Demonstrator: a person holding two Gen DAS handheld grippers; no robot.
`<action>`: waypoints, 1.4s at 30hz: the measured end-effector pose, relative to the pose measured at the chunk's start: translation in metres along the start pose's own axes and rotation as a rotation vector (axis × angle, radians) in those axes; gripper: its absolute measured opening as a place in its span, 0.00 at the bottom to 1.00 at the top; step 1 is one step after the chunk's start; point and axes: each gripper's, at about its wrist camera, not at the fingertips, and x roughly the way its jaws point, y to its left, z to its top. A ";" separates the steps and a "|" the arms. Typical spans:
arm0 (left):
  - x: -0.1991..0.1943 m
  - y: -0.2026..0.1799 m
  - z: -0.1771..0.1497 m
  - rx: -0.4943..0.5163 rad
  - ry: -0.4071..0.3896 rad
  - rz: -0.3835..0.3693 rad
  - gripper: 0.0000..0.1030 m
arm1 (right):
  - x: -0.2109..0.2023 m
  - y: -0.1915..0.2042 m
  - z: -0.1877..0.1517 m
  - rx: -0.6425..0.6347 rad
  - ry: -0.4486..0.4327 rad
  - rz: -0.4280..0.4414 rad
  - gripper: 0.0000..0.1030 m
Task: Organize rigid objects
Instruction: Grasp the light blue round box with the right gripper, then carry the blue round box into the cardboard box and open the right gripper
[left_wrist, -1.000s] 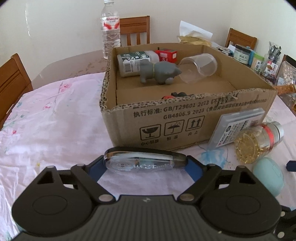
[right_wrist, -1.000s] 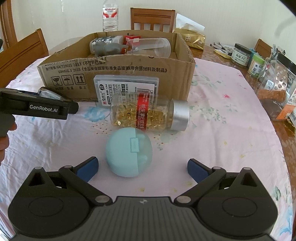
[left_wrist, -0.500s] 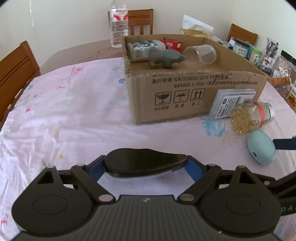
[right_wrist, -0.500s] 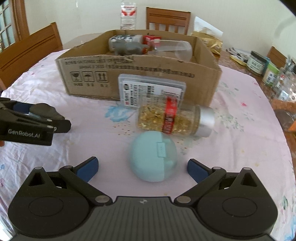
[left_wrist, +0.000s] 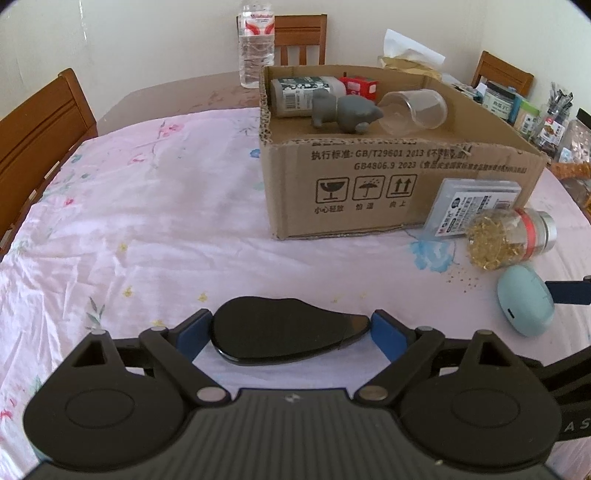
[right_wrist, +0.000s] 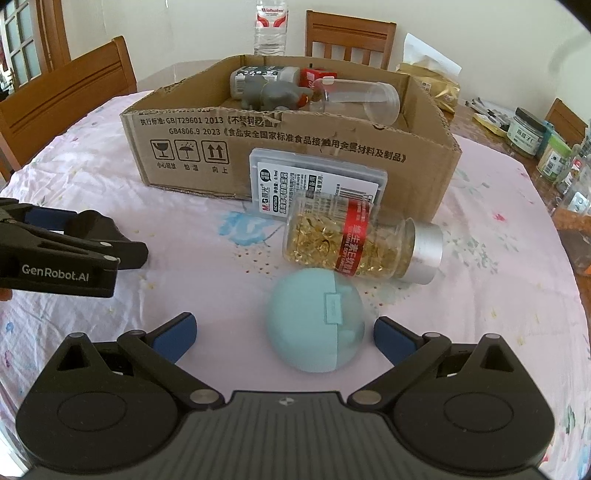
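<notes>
A: Where do we have open room? We see the worktop (left_wrist: 147, 229) under its pink floral cloth bare to the left of the cardboard box (left_wrist: 369, 192), right out to the wooden chair (left_wrist: 40, 125) at the edge.

B: Agreed. On the other side we are crowded: a clear plastic case (right_wrist: 317, 184) leans against the box's front wall, the capsule bottle (right_wrist: 362, 240) lies on its side just before it, and the pale blue round case (right_wrist: 317, 321) sits just in front of the bottle. Jars and packets (right_wrist: 535, 140) line the far right edge.

A: And inside the box? We make out a grey toy animal (left_wrist: 343, 114), a labelled bottle (left_wrist: 303, 94) lying down, a red carton (left_wrist: 358, 86) and a clear cup (left_wrist: 413, 110) on its side. A water bottle (left_wrist: 256, 44) stands behind the box.

B: Our left hand-held gripper (left_wrist: 291, 332) is clenched on a black teardrop-shaped object (left_wrist: 284, 332), pads pressing both its ends. It hangs low over the cloth, well short of the box and pointing toward its near left corner.

A: From the right wrist view we see that same left hand-held gripper side-on at the left edge, roughly level.

B: Our right hand-held gripper (right_wrist: 284, 338) is released, fingers (right_wrist: 173, 336) spread wide, with the pale blue round case between them. The right pad sits just beside the case; we cannot tell whether it touches. The left pad stands apart from it.
</notes>
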 end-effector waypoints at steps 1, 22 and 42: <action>-0.001 0.000 -0.001 0.001 -0.002 -0.001 0.89 | 0.000 0.000 0.000 -0.003 0.001 0.004 1.00; 0.000 0.003 0.004 0.028 0.024 -0.026 0.87 | -0.002 -0.012 0.015 -0.055 0.022 0.032 0.59; -0.014 -0.002 0.017 0.173 0.100 -0.124 0.87 | -0.013 -0.024 0.023 -0.182 0.077 0.125 0.56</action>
